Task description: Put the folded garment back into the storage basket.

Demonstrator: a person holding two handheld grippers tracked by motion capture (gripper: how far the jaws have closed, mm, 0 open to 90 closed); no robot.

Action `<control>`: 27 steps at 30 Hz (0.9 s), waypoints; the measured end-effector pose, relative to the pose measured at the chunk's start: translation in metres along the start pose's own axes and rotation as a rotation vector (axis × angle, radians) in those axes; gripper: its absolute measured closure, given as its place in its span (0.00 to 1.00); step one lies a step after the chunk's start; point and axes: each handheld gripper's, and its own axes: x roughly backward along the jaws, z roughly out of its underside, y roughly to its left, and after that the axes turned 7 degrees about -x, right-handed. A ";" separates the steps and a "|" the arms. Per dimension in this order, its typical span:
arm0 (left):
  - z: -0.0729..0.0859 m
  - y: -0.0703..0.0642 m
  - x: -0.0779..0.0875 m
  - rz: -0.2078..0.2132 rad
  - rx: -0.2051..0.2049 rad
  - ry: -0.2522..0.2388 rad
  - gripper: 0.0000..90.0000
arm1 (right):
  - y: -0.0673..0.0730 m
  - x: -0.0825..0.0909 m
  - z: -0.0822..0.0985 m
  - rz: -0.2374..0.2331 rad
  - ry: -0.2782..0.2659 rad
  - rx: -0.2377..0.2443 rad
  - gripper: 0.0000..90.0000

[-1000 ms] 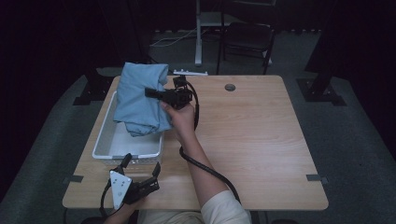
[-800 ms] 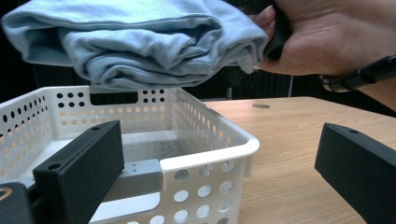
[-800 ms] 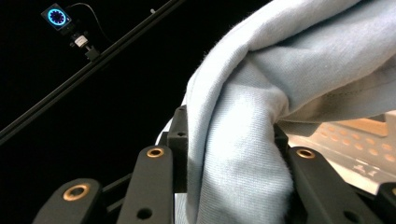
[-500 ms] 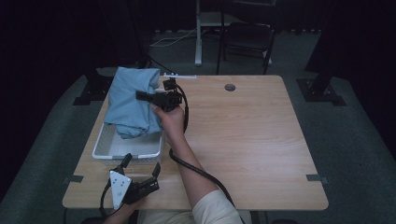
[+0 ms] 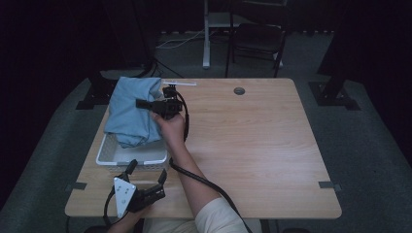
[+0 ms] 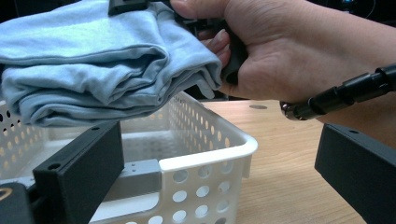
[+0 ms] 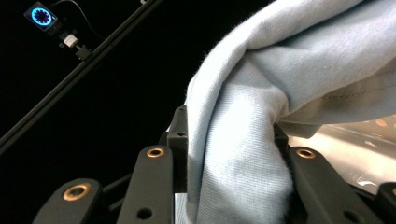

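A folded light blue cloth (image 5: 130,114) hangs over the white perforated basket (image 5: 108,156) at the table's left side. My right gripper (image 5: 144,103) is shut on the cloth's right edge and points left, level with the table. In the right gripper view the fabric (image 7: 303,56) is bunched between the black jaws of the right gripper (image 7: 231,140). My left gripper (image 5: 147,171) rests open at the table's front left, just before the basket's front wall. In the left gripper view the cloth (image 6: 93,60) floats above the basket (image 6: 187,161), whose near corner lies between the left gripper's (image 6: 219,135) wide jaws.
The wooden table (image 5: 262,145) stretches to the right of the basket. A small round grommet (image 5: 239,91) and a white strip (image 5: 180,83) sit near its far edge. A chair (image 5: 255,41) and a stand stand on the dark floor beyond.
My right gripper has carried the cloth to the left and a little lower, so it now hangs more fully over the basket. The left gripper has stayed put.
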 end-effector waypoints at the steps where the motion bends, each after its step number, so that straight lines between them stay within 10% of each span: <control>1: 0.000 0.000 0.000 -0.002 -0.003 0.000 0.03 | 0.000 -0.001 0.000 0.001 0.002 -0.001 0.74; 27: 0.000 0.001 0.000 -0.004 0.007 -0.002 0.03 | -0.004 -0.025 0.018 0.089 0.109 -0.030 0.74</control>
